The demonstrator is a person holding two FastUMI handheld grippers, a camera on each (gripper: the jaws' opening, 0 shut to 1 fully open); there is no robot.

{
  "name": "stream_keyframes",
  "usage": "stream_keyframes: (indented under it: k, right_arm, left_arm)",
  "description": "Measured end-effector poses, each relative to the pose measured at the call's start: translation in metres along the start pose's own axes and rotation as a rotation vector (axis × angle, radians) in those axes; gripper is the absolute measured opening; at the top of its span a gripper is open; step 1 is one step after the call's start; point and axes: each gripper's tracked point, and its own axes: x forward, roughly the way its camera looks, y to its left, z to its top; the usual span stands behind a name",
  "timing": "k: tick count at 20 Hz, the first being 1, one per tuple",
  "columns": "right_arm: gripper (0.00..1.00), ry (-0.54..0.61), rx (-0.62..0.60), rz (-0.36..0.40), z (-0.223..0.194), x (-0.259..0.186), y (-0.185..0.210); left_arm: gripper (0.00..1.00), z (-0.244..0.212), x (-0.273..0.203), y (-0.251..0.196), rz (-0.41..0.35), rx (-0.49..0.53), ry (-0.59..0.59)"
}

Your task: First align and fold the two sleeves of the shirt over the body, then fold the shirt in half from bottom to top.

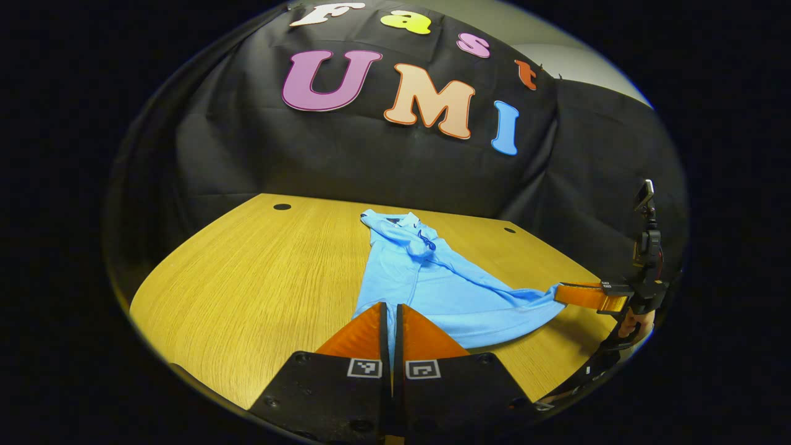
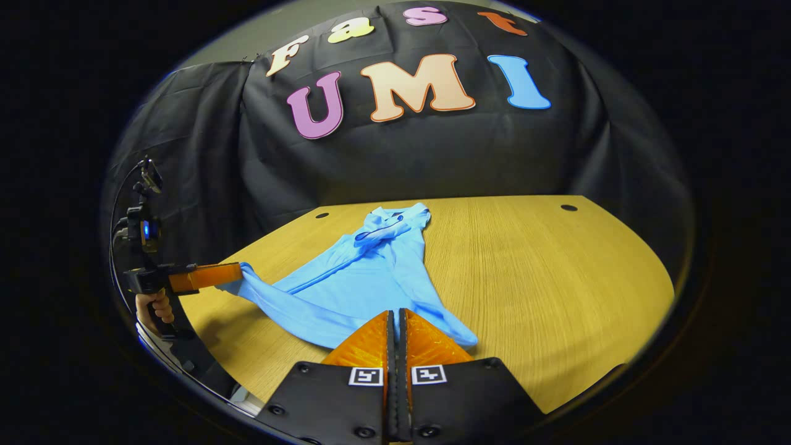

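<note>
Now both tools, left tool (image 1: 392,309) and right tool (image 2: 395,315), pinch the soft, creased shirt's (image 1: 432,278) hem over wood-grain table (image 1: 259,278).

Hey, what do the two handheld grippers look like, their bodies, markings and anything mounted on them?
Each gripper, the left gripper and the right gripper, has wedge-shaped fingers on a black body with visible screws and two square black-and-white marker tags. Seen from across the wooden table, each has a black pistol-style handle with a small device mounted on top.
</note>
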Motion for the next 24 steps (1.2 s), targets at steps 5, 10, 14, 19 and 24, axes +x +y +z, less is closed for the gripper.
stream_keyframes:
  k: [5, 10, 14, 19, 24]
  right_arm:
    - [0.02, -0.028, -0.011, -0.019, 0.045, 0.038, -0.011]
    - [0.02, -0.037, 0.012, -0.032, 0.085, 0.079, -0.019]
    - [0.02, -0.057, 0.024, -0.061, 0.117, 0.117, -0.025]
    - [0.02, -0.074, 0.178, -0.1, 0.142, 0.165, -0.047]
    - [0.02, -0.145, 0.291, -0.185, 0.149, 0.218, -0.067]
  left_arm:
    - [0.0, 0.033, 0.032, 0.014, 0.019, -0.042, -0.035]
    - [0.0, 0.079, 0.065, 0.028, 0.033, -0.043, -0.088]
    - [0.0, 0.105, 0.104, 0.037, 0.055, -0.011, -0.098]
    - [0.0, 0.124, 0.162, 0.057, 0.085, -0.072, -0.104]
    - [0.0, 0.128, 0.219, 0.075, 0.158, -0.088, -0.125]
